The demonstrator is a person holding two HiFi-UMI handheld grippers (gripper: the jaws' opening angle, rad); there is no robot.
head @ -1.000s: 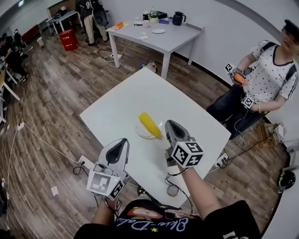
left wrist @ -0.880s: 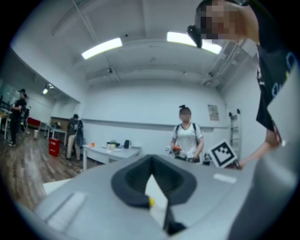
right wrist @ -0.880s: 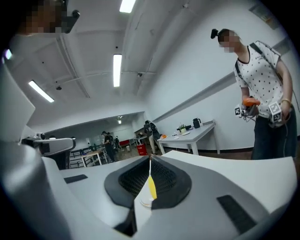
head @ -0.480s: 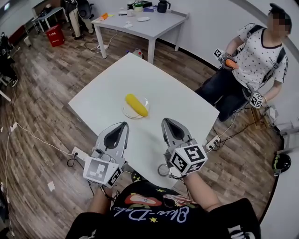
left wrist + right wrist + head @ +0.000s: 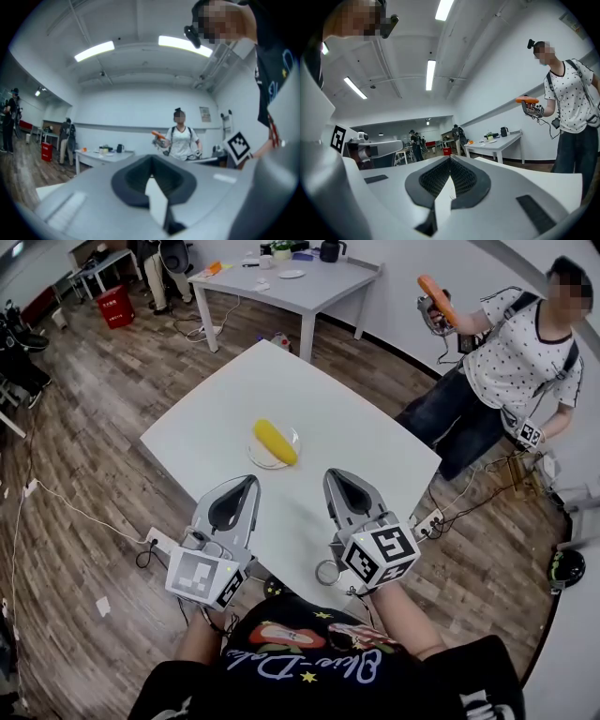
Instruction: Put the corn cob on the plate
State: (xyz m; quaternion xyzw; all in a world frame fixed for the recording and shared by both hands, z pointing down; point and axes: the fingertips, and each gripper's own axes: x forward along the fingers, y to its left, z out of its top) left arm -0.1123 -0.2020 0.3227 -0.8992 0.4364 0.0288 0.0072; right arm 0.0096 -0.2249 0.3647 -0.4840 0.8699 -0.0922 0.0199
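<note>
A yellow corn cob (image 5: 275, 441) lies on a small clear plate (image 5: 259, 461) near the middle of the white table (image 5: 356, 442). Both of my grippers hover level over the table's near edge, short of the plate. My left gripper (image 5: 251, 480) has its jaws together with nothing between them, and the left gripper view shows the same tips (image 5: 151, 158) meeting. To the right of it, my right gripper (image 5: 331, 473) is also shut and empty, its tips (image 5: 450, 159) touching in the right gripper view.
A person (image 5: 511, 362) stands by the table's far right corner, holding up an orange gripper (image 5: 433, 292). A second white table (image 5: 281, 282) with a kettle and small items stands at the back. A red bin (image 5: 116, 307) and cables (image 5: 56, 507) are on the wooden floor at the left.
Both grippers have drawn back from the plate toward me, the right one farther. The corn stays on the plate. The person at the right has raised the orange gripper.
</note>
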